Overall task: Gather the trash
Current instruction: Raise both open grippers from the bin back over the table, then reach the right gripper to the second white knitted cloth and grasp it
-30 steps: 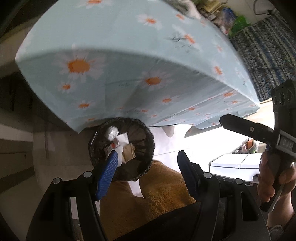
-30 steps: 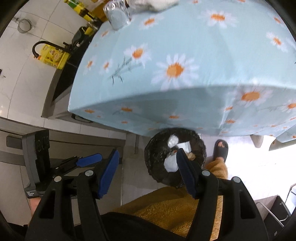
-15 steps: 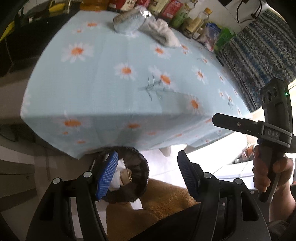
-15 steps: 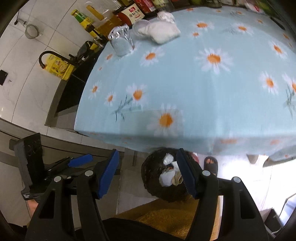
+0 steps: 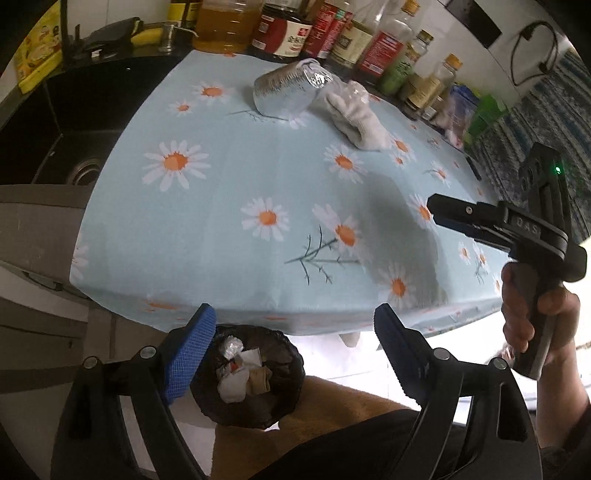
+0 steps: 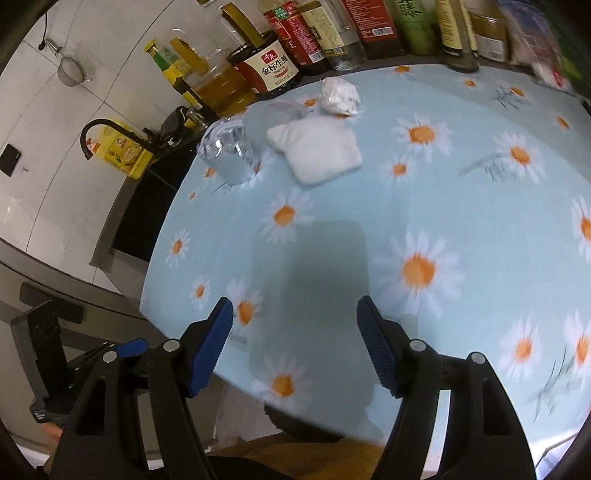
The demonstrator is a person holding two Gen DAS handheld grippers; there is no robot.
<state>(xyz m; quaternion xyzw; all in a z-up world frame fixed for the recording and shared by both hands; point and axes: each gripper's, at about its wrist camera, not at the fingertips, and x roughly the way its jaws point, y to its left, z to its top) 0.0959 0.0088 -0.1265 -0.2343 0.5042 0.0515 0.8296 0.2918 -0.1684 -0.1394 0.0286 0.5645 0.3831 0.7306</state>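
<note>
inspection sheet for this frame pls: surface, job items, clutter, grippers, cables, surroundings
Surface: table under a blue daisy tablecloth, mostly bare in the near part.
Job's things: crumpled white wad at the far side; black bin on the floor below the table edge, paper scraps inside.
Clutter: clear plastic cup, folded white cloth, row of bottles along the back.
Grippers: left gripper open, empty, above the bin; right gripper open, empty, over the table; jaws of both have just been opening.
Cables: black cord on the wall.
Surroundings: dark sink, black faucet, tiled wall.
</note>
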